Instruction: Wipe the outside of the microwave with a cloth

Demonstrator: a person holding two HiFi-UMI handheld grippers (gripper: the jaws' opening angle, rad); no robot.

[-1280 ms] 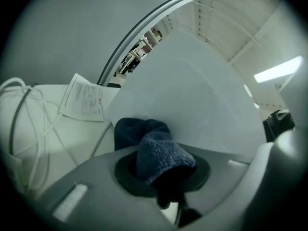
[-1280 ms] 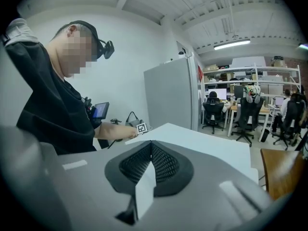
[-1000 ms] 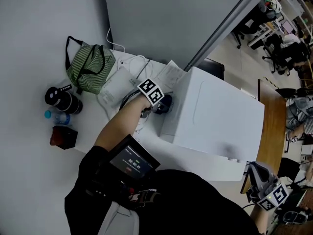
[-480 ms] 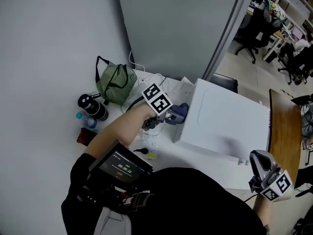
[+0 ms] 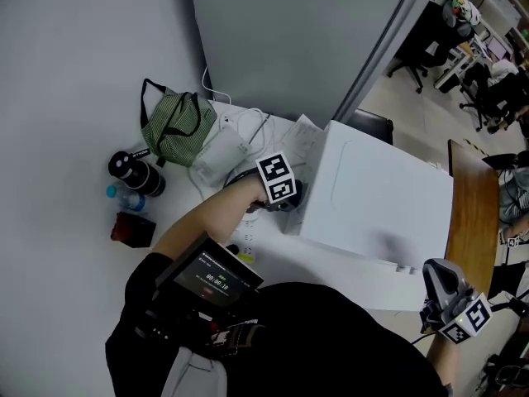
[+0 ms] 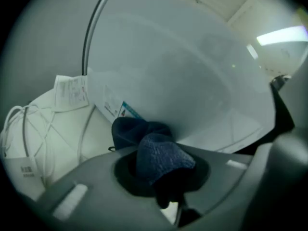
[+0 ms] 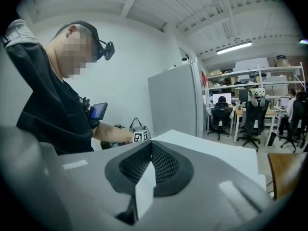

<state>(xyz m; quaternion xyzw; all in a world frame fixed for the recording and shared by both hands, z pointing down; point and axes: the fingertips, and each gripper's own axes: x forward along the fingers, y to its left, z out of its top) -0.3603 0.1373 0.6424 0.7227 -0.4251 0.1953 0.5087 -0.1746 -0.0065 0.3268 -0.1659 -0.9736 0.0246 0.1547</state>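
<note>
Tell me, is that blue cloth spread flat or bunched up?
Bunched up: the cloth sits wadded in the left claw, shut on it, against the microwave's side.

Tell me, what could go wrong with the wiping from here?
The cloth, pinched in the left gripper, sits low against the microwave side, close to loose white cables, so it could snag them. It might also catch and lift the sticker on that side.

One microwave, one cloth, one bag (green, striped), two bottles, one red box, one bench, two grippers: left gripper, right gripper.
</note>
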